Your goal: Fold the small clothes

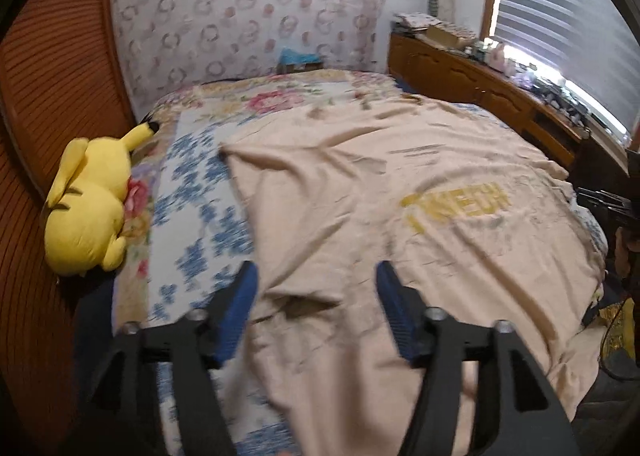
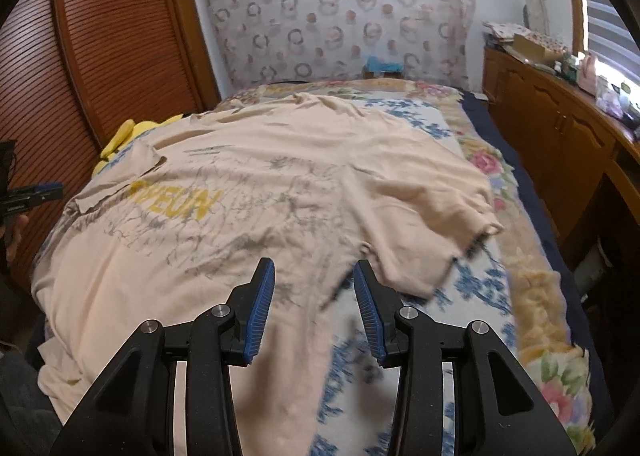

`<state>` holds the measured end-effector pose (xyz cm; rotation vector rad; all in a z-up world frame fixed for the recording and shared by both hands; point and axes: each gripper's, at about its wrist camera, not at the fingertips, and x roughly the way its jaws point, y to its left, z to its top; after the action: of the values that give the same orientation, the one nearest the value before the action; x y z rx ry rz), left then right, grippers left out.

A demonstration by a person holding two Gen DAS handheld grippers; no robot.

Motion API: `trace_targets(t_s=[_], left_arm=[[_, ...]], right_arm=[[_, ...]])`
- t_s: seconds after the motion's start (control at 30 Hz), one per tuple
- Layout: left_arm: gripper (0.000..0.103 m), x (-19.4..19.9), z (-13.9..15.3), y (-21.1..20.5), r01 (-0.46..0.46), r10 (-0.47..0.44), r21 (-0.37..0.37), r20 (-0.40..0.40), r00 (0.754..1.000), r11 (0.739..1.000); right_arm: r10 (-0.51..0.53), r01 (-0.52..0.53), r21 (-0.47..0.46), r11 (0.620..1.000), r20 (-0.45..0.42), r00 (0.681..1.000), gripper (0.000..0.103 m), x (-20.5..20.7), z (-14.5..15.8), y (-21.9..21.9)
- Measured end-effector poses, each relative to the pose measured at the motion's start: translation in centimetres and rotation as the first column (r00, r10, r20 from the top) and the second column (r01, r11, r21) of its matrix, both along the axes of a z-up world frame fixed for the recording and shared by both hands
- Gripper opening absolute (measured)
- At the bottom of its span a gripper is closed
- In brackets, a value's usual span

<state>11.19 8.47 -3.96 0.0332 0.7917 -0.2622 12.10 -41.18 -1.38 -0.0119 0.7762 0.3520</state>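
We see the beige cotton T-shirt with yellow letters (image 2: 256, 192) spread flat on the flower-patterned bed (image 2: 532, 296), and our left claw (image 1: 316, 288) and right claw (image 2: 314, 288) both hover above it, open and empty

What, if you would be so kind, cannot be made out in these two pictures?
- Yellow lettering on the T-shirt: blurred in both views.
- Yellow plush toy: mostly hidden behind the shirt in the right wrist view.
- Dresser clutter: too small.
- Shirt's near hem: cut off by the tongs.
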Motion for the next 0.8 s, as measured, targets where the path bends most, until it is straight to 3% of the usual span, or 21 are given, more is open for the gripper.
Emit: trace_targets(t_s=[0.17,0.53,0.8], left_arm=[[0.064,1.5,-0.6,-4.1,0.080,-0.081,-0.050,-0.017,0.997,0.996],[0.064,5.3,-2.6,-12.0,0.189,-0.189,-0.007,-0.072,0.979,0.982],[0.065,5.9,-4.8,-13.6,0.203,-0.197,0.050,-0.105,0.975,0.978]], right_arm=[[-0.052,0.052,-0.001,0.999,0.009,0.999,0.042,-0.3,0.4,-2.6],[-0.127,0.127,0.002,0.992,-0.038,0.991,0.042,1.6,-0.4,-7.6],[-0.150,0.154,0.052,0.987,-0.066,0.986,0.042,4.4,-0.1,-9.1]])
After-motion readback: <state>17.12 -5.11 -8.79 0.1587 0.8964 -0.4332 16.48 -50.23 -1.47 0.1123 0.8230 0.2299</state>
